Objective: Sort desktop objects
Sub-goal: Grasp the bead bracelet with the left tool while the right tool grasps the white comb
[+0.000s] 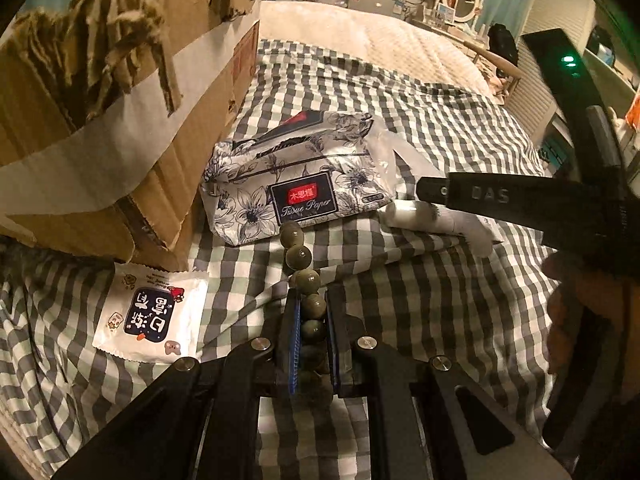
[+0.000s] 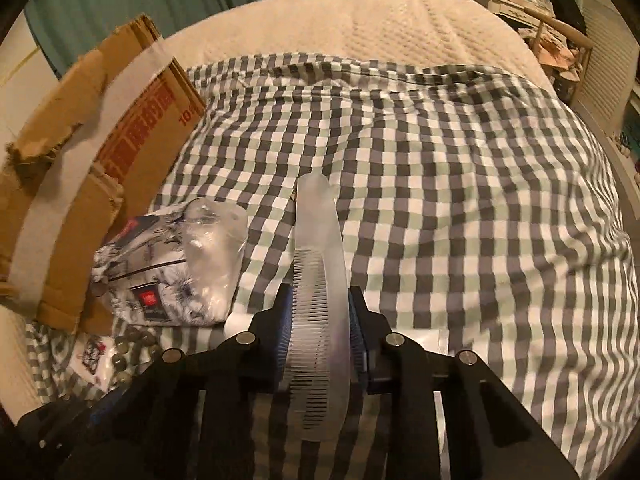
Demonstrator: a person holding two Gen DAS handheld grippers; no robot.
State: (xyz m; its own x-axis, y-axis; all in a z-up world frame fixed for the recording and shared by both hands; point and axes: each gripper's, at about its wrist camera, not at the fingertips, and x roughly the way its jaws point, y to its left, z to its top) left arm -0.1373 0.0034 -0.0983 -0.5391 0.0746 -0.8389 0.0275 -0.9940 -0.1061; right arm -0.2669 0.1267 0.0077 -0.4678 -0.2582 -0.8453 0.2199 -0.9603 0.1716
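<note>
My left gripper (image 1: 312, 300) is shut on a string of green-brown beads (image 1: 299, 257) that trails forward over the checked bedcover toward a floral tissue paper pack (image 1: 280, 184). The beads (image 2: 132, 346) also show at the lower left of the right wrist view. My right gripper (image 2: 320, 300) is shut on a frosted translucent comb (image 2: 320, 240), which sticks out forward above the cover. In the left wrist view the right gripper's black body (image 1: 520, 200) reaches in from the right, over a white tube (image 1: 432, 216).
A torn cardboard box (image 1: 120, 120) with white tape stands at the left, also seen as the box (image 2: 100, 140) in the right view. A white wet-wipe sachet (image 1: 152, 316) lies before it. A hand (image 1: 580, 320) is at the right. Cream bedding (image 2: 360, 24) lies beyond.
</note>
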